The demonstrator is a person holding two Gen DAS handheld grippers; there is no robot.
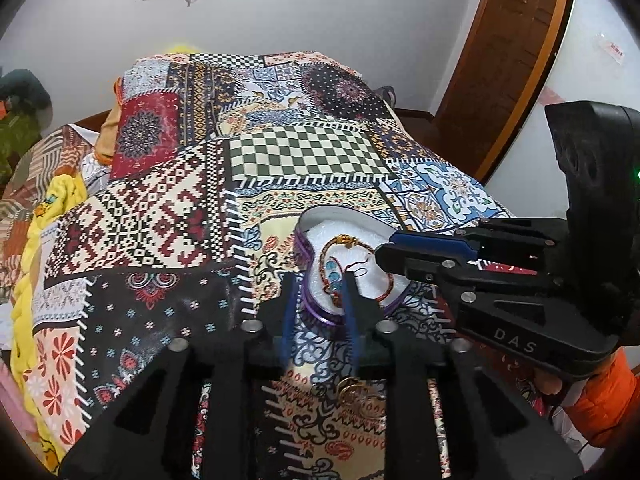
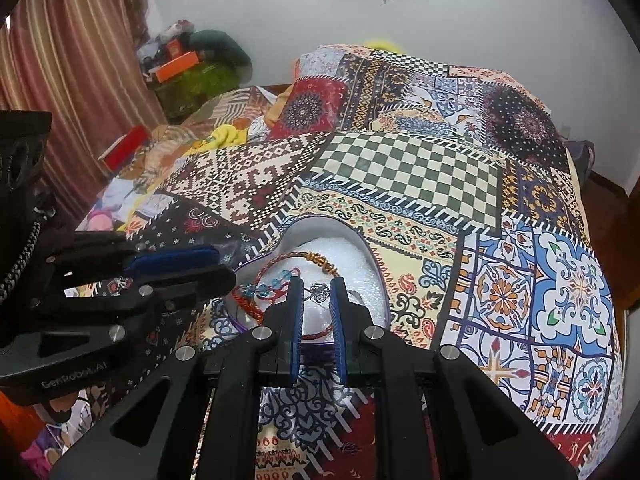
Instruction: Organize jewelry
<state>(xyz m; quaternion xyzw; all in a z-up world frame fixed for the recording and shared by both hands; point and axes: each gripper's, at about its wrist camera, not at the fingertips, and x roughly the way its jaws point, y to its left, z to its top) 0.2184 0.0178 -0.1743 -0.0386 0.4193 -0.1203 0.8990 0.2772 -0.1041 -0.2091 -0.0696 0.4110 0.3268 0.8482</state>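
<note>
**A:** In the left wrist view, where do we stand to the heart-shaped box (image 1: 316,316)?

**B:** Our left gripper (image 1: 320,300) hangs over the box's near rim. Its jaws are parted narrowly and hold nothing. The corded bracelet (image 1: 344,242) lies just beyond on the white lining. The right gripper (image 1: 382,258) comes in across the box's right side with its tips over the lining and its jaws together.

**A:** And the gold hoops (image 1: 356,394)?

**B:** They lie on the quilt (image 1: 300,152), on our side of the box and under the left gripper's body.

**A:** Now the right wrist view.

**B:** Here our right gripper (image 2: 318,300) points straight into the box (image 2: 320,222). It looks closed on a small silver charm (image 2: 319,293), which sits over the lining. The left gripper (image 2: 226,268) rests at the box's left rim, its long axis running across ours.

**A:** So the right is the nearer one.

**B:** We judge so. The charm is already above the box, so we only need to let it go.
</note>
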